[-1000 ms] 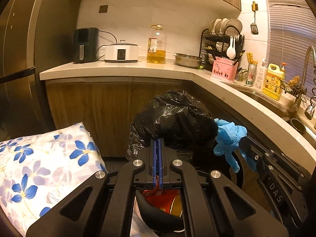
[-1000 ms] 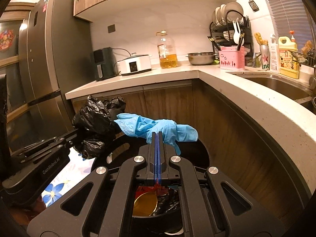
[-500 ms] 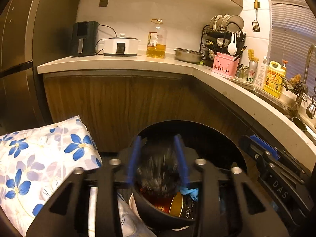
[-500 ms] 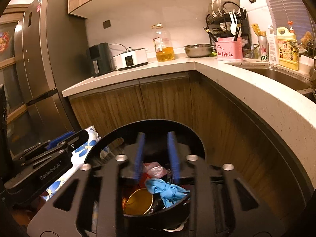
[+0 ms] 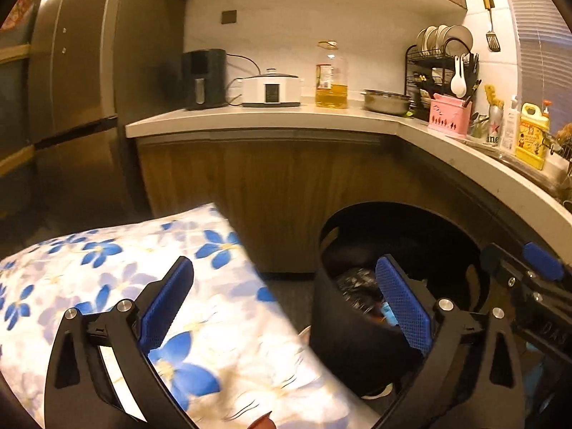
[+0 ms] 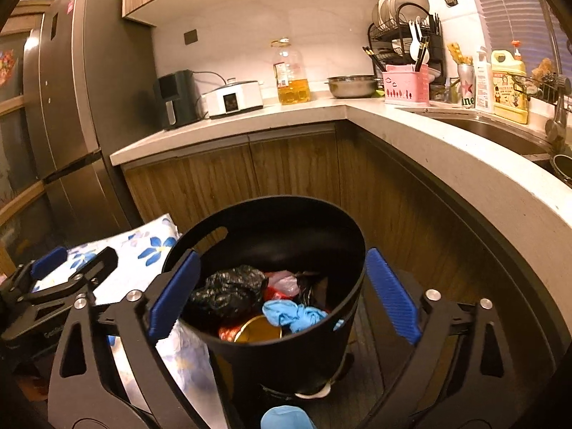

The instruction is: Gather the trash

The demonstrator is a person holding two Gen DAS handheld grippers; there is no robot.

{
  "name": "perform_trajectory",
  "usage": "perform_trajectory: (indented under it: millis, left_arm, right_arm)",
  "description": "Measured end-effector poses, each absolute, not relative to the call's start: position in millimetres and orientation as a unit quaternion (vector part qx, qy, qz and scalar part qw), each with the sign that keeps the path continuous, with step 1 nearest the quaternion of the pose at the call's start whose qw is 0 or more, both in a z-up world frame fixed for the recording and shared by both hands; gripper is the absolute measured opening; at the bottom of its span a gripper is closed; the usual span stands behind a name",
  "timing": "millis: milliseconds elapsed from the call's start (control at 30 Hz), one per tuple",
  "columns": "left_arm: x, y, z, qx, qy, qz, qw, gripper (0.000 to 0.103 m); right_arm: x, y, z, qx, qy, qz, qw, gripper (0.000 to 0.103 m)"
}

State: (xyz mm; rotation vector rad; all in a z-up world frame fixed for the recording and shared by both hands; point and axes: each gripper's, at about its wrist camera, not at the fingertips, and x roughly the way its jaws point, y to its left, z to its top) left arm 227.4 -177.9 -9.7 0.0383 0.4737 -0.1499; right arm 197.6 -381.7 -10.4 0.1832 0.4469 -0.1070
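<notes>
Right wrist view: the black bin stands on the floor in the corner of the wooden kitchen cabinets, round, with a slot handle cut near its rim. Inside lie a crumpled black plastic bag, a bunched blue glove, a gold-lidded can with red at its side, and a scrap of pinkish wrapper. The right gripper hangs over the bin, its jaws opening wide with blue ribbed pads on either side of the rim and nothing pressed between them. The left gripper is likewise opening wide and empty; in its own view one pad stands over a white cloth with blue flowers just beside the bin, the other over the bin's mouth. Lettering on the left gripper's body begins "Gen"; the right gripper's body reads "DAS" in the left wrist view. On the counter, a green can shows a red star and "ine". The yellow detergent jug and the oil bottle carry labels too small to read.
</notes>
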Motion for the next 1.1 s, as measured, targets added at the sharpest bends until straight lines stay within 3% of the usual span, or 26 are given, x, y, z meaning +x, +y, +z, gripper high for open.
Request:
perform_trajectory:
  millis: [1100]
  left_arm:
    - [87.0, -116.3, -13.6, 0.003, 0.22, -0.085, 0.972, 0.097]
  right_arm:
    - [61.1, -327.3, -0.4, 0.051, 0.229, -0.108, 0.966, 0.096]
